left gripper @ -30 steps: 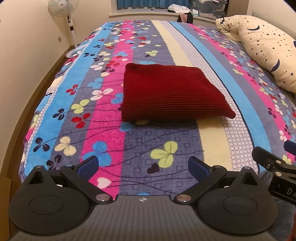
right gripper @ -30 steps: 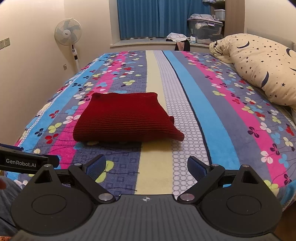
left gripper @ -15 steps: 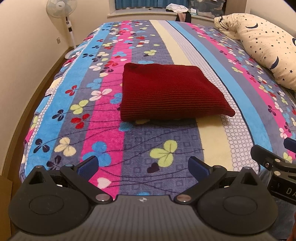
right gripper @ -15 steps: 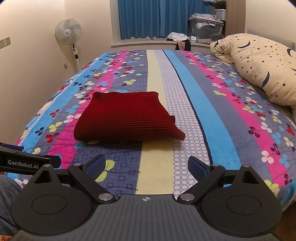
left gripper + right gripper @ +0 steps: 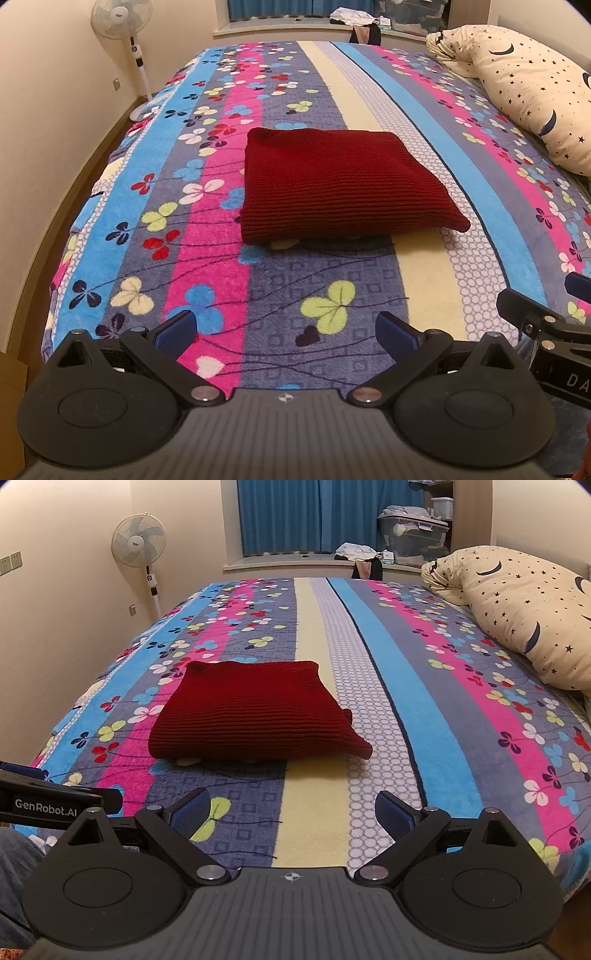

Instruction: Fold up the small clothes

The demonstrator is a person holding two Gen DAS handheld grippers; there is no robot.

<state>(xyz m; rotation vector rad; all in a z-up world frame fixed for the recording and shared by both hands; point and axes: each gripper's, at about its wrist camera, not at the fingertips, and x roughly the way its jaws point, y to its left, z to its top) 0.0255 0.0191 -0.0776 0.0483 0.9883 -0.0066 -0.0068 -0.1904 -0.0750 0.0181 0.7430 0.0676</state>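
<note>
A dark red knitted garment lies folded into a neat rectangle on the striped flowered blanket; it also shows in the right wrist view. My left gripper is open and empty, held above the bed's near edge, well short of the garment. My right gripper is open and empty too, also at the near edge. Each gripper appears at the side of the other's view: the right one, the left one.
A cream pillow with stars and moons lies along the bed's right side. A standing fan stands by the left wall. A window sill with clothes and a storage box is behind the bed.
Both grippers have drifted very slightly; the garment's place in the views barely shifts. The garment itself has not moved.
</note>
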